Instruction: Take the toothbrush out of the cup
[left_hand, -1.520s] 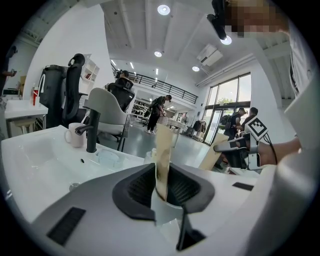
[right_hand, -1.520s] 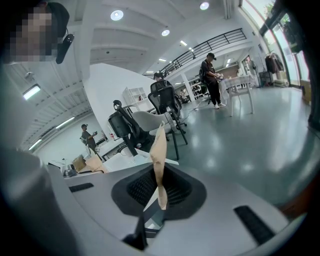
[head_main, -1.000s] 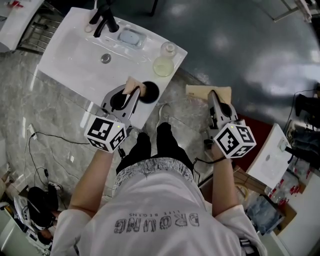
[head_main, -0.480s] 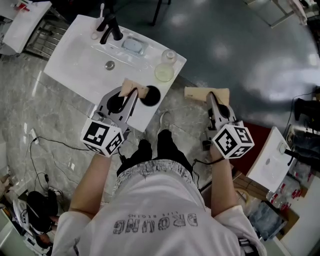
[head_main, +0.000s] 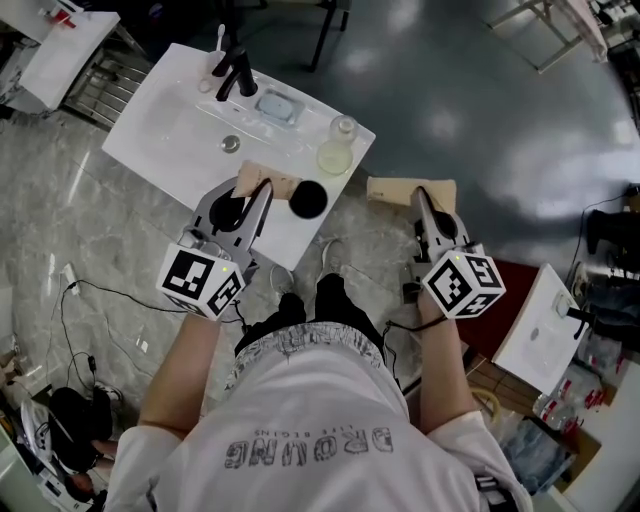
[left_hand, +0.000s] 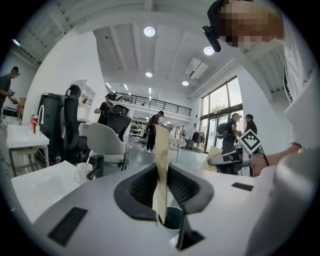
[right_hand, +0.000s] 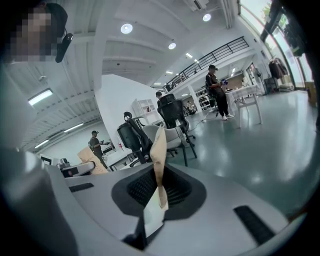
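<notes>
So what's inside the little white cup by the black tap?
A white toothbrush stands in the small white cup; its lower end is hidden by the cup wall.

Open-plan office or lab, office chairs (left_hand: 102, 142), white desks (left_hand: 25, 139), mezzanine railing (left_hand: 145, 106), tall windows (left_hand: 220, 112)

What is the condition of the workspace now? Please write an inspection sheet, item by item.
Surface: white sink top with black faucet.
Job's things: toothbrush stands in cup beside the faucet, away from both grippers.
Clutter: soap dish, clear bottle, black round item.
Grippers: left gripper, right gripper; jaws together, nothing between.
Cables: black cable on floor.
Surroundings: marbled floor; people, office chairs.
</notes>
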